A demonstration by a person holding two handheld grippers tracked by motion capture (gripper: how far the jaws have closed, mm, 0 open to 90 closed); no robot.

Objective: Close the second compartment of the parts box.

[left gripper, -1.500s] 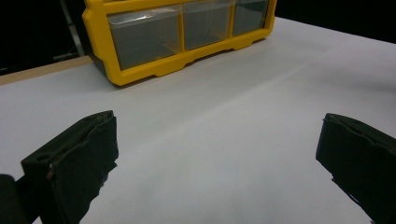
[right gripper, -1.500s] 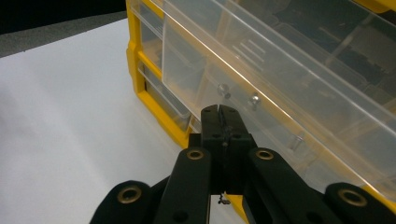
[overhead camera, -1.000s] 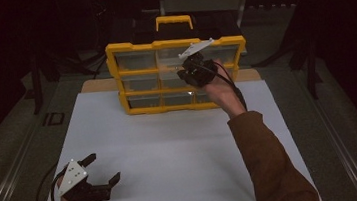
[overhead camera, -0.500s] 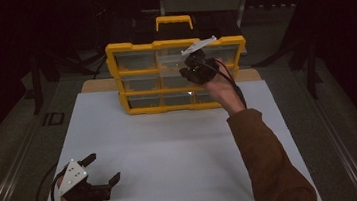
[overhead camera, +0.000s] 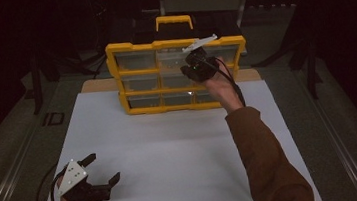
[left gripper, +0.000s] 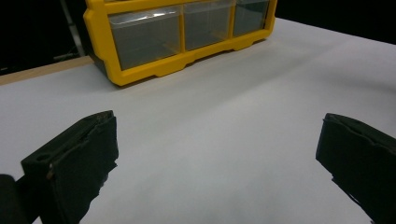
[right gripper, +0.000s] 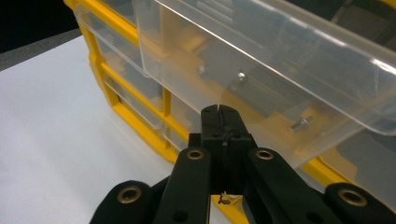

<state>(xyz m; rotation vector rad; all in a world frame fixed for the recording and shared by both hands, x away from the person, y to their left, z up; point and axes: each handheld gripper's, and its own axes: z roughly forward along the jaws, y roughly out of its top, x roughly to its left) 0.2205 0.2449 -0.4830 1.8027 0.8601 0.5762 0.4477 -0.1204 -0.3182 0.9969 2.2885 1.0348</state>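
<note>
Right gripper view looks along shut black jaws whose tips meet at the lower front edge of a clear plastic drawer [right gripper: 280, 79] that juts out of the yellow organizer [right gripper: 135, 116]. Whether the tips pinch the drawer's lip or only touch it, I cannot tell. Small metal screws [right gripper: 301, 123] lie on the drawer's floor, seen through the plastic. Below and to the left of the drawer, further clear drawers sit closed in their yellow frames.

In the high view the right gripper [overhead camera: 194, 68] is held up against the cabinet's front, near its upper right part, with the hand [overhead camera: 223, 88] and a brown sleeve [overhead camera: 263, 162] reaching in from the lower right. The yellow organizer [overhead camera: 132, 110] stands upright at the far edge of the white bench [overhead camera: 182, 150], with a yellow handle [overhead camera: 174, 19] on top.

Well apart from all this, at the near left corner of the bench, the left gripper [overhead camera: 101, 169] rests low over the white surface, its jaws wide open with nothing between them. Left gripper view shows the two black pads [left gripper: 79, 154] spread far apart over bare bench, the organizer's bottom row of drawers [left gripper: 144, 39] beyond them.
</note>
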